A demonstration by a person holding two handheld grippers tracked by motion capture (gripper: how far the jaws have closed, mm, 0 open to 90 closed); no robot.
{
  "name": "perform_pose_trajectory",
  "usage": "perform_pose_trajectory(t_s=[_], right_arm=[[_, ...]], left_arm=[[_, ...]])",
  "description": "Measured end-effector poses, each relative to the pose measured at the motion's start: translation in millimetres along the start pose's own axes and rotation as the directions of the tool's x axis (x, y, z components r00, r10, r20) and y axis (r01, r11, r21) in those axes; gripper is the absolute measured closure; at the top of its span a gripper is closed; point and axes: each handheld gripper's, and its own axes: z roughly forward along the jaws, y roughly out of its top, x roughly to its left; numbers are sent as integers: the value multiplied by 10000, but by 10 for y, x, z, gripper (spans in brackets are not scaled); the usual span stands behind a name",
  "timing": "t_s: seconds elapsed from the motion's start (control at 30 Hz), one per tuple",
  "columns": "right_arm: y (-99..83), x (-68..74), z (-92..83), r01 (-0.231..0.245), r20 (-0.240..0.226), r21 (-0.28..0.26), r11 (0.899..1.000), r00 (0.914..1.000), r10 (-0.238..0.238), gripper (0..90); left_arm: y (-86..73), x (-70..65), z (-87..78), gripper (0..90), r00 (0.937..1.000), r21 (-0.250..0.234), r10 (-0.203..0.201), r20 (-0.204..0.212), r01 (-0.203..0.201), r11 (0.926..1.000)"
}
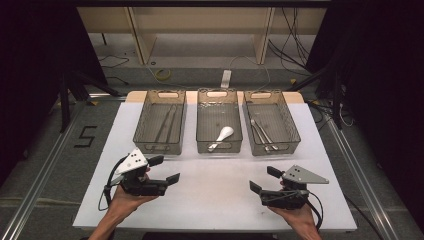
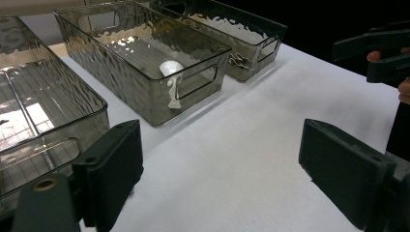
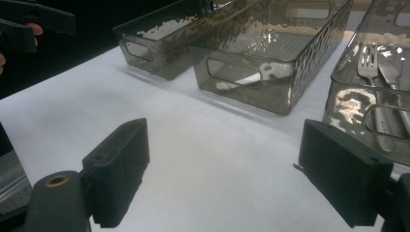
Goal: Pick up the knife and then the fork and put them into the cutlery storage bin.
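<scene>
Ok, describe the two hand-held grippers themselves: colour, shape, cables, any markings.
Both are black, with two blocky, flat-faced jaws. The left hand-held gripper carries a pale three-cornered plate dotted with small holes; the right hand-held gripper has a grey one. A black cable loops from each. A brass-coloured ring sits near each jaw base. Forearms are bare, no sleeves.

bins: three sitting in a row | middle bin (image 1: pixel 219 107): holding one white spoon (image 1: pixel 223 136) | bin right of it: two forks | left bin: two chopsticks | grippers: two hovering before it

Three smoky grey, ripple-patterned clear bins (image 1: pixel 160 122) sit on a white table (image 1: pixel 210 195). The middle bin holds a white spoon (image 1: pixel 222 136). The grippers are black.
</scene>
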Motion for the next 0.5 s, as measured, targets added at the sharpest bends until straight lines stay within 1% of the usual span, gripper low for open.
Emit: perform_pose_trajectory(t_s=[0.5], right_arm=[[1, -9, 5, 29, 110, 9, 10000, 9999, -29, 185]], left_arm=[[-1, -4, 1, 153, 10000, 48, 48, 8, -48, 10000]])
